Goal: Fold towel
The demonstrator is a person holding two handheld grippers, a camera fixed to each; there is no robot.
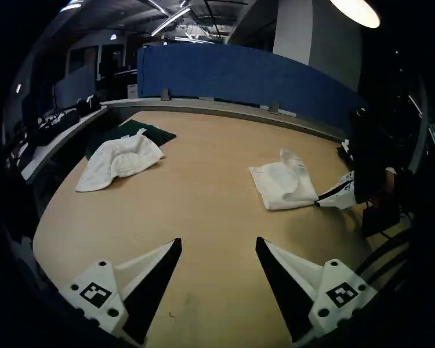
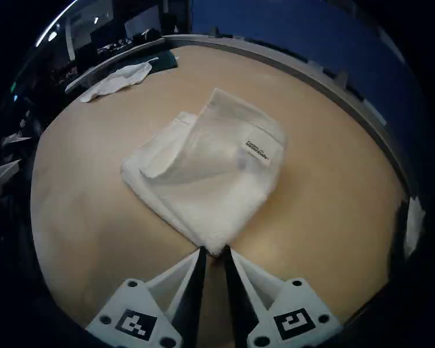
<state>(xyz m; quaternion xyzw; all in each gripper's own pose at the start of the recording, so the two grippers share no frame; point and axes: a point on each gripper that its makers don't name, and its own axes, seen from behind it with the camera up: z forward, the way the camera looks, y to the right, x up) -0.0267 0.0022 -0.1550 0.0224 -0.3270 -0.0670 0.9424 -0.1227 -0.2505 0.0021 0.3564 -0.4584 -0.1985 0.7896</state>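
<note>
Dim room, a soft pool of light on the wood, and a heavy fisheye bend.

In the left gripper view a round ceiling lamp [image 1: 356, 11] burns out to white at the top right, and strip lights [image 1: 170, 20] streak the ceiling. The surface [image 1: 217, 191] is evenly lit across its middle and darkens toward its left and right edges, beyond which the room sinks almost to black. Shadows are faint and soft-edged. In the right gripper view the folded towel [image 2: 206, 174] is washed pale and slightly hazy, its weave barely showing. The far edge of the surface bows into a strong curve, and detail smears near the rim.
</note>
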